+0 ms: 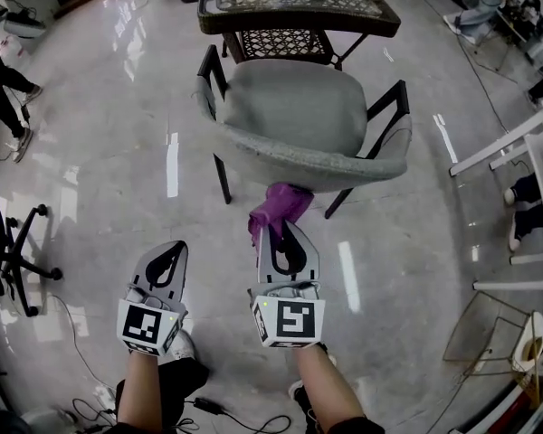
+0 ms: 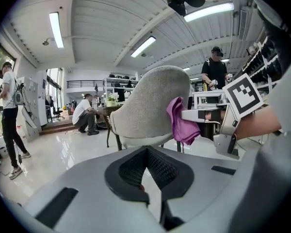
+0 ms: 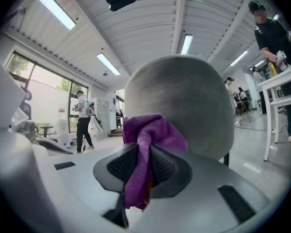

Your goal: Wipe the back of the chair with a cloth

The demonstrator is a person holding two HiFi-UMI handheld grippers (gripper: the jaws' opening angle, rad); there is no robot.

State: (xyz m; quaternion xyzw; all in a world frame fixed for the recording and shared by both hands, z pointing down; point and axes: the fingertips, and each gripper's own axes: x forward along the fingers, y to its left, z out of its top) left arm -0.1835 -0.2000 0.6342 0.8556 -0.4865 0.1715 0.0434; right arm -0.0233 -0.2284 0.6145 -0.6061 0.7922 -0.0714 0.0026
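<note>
My right claw (image 1: 285,231) is clenched on the purple cloth (image 1: 281,208). It pinches a bunched fold, so a loose wad leads ahead of the tips and meets the chair (image 1: 299,116) first. In the head view that wad sits at centre frame, against the outer curve of the grey backrest (image 3: 184,106), and seems to touch it. The cloth is soft and napped, limp and crumpled. The backrest is a rounded shell in coarse grey fabric on thin dark legs. My left claw (image 1: 174,247), at lower left, is closed on nothing and held apart from the chair, which I judge leaves room for the wipe.
</note>
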